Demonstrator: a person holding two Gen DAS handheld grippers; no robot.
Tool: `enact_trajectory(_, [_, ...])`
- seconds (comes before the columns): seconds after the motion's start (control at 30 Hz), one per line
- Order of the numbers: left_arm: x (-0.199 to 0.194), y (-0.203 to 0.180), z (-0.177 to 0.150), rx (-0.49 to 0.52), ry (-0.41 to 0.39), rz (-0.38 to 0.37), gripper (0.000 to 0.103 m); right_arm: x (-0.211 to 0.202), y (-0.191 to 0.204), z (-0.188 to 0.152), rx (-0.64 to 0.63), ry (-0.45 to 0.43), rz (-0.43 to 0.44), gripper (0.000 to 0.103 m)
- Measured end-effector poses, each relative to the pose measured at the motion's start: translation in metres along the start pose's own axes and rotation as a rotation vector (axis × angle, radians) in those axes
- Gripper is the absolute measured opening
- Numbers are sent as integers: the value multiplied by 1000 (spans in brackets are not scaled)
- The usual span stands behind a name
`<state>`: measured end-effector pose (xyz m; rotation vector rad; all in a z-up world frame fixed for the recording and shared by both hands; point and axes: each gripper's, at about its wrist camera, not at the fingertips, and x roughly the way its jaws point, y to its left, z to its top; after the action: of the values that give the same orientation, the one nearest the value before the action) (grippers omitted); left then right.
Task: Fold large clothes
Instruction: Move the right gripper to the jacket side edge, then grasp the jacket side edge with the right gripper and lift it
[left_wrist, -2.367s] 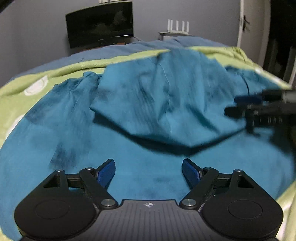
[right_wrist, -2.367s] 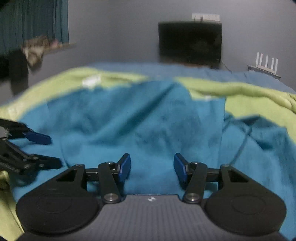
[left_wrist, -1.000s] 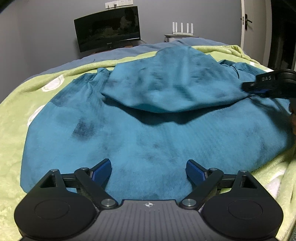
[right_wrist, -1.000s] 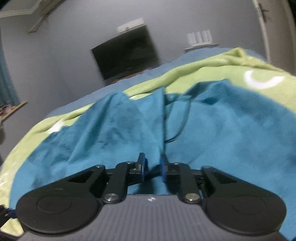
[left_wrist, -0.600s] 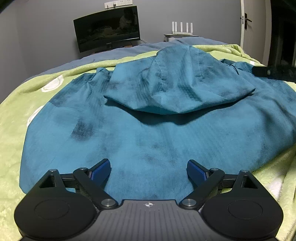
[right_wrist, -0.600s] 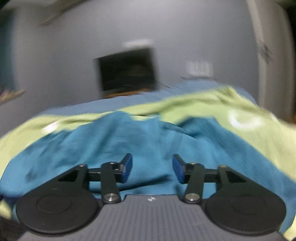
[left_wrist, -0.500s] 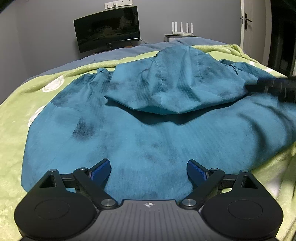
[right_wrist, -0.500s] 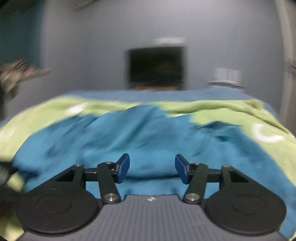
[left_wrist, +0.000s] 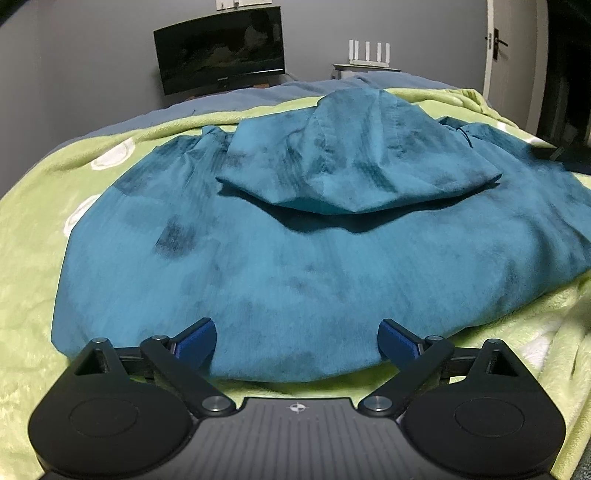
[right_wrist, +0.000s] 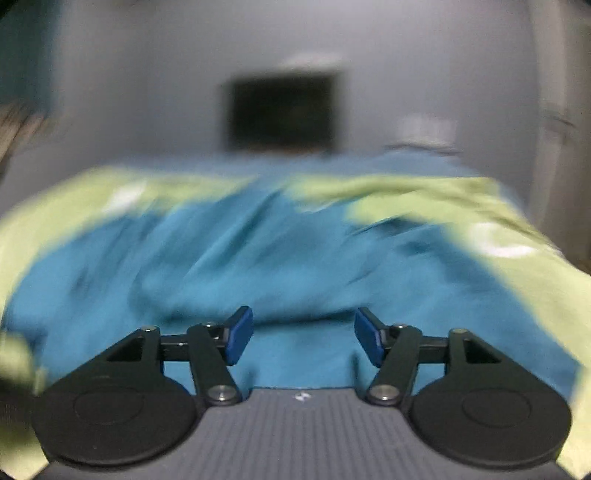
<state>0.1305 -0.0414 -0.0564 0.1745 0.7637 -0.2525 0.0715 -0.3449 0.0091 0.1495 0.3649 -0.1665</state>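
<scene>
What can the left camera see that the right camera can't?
Only the left wrist view shows the hood lying flopped over the back of the teal hoodie, a white router with its antennas, a door handle, and the left tongs, open. Only the right wrist view shows the right tongs, open, and it is very blurry, so the router and hood are hard to make out there. Both show the hoodie spread on the green blanket and the dark screen by the wall.
</scene>
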Motion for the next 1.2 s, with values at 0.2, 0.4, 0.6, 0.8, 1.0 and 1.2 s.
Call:
enact_trajectory(0.2, [-1, 5, -2, -22, 1, -12, 96, -31, -92, -2, 606, 30, -317, 68])
enact_trajectory(0.4, [-1, 8, -3, -33, 0, -23, 97, -30, -138, -33, 1004, 155, -292, 68])
enact_trajectory(0.6, [2, 10, -3, -49, 5, -33, 98, -13, -159, -50, 1186, 157, -207, 67])
enact_trajectory(0.8, [4, 10, -2, -50, 5, -35, 101, -5, -159, -52, 1170, 171, -166, 62])
enact_trajectory(1.0, [4, 10, -3, -50, 3, -35, 102, -12, -144, -37, 1039, 2, -109, 43])
enact_trajectory(1.2, [7, 7, -3, -41, 6, -27, 102, 17, -149, -53, 1127, 222, -165, 43])
